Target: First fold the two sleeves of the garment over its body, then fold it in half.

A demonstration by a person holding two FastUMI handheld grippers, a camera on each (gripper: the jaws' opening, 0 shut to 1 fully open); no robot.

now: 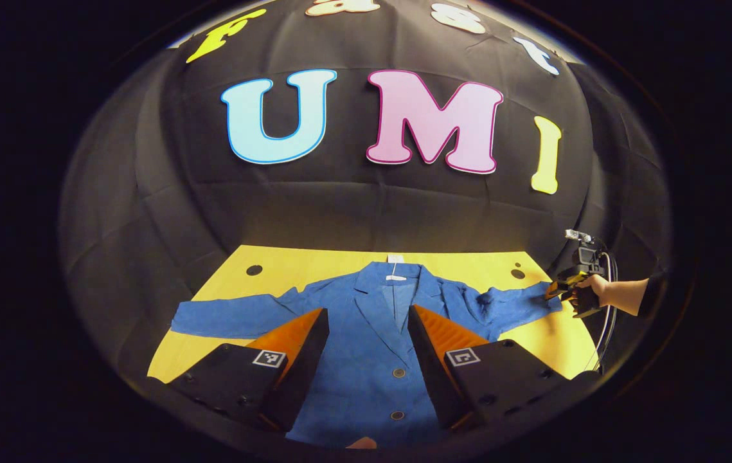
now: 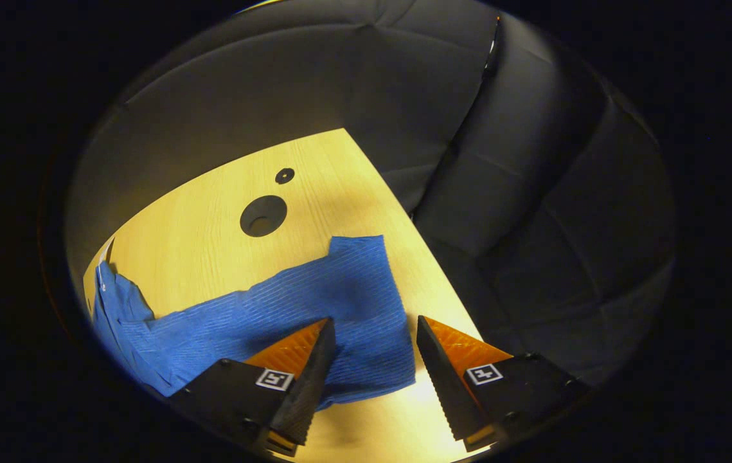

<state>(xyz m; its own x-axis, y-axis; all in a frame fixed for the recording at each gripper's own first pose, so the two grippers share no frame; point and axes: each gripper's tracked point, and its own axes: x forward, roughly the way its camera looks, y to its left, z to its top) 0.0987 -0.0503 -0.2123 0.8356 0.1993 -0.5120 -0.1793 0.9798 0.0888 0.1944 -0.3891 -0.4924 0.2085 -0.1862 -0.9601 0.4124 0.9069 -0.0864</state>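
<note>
A pale wooden table (image 1: 314,257) stands before the booth's black cloth wall. On it a blue jacket (image 1: 372,347) lies flat, front up, collar toward the far edge, both sleeves spread out sideways. The left gripper (image 1: 369,318) hovers above the jacket's buttoned front with its jaws wide apart, holding nothing. At the table's right end a hand (image 1: 590,292) with forearm outstretched brings the right gripper (image 2: 372,328) down over the right sleeve (image 2: 340,289), its jaws wide open above the cuff near the table edge.
</note>
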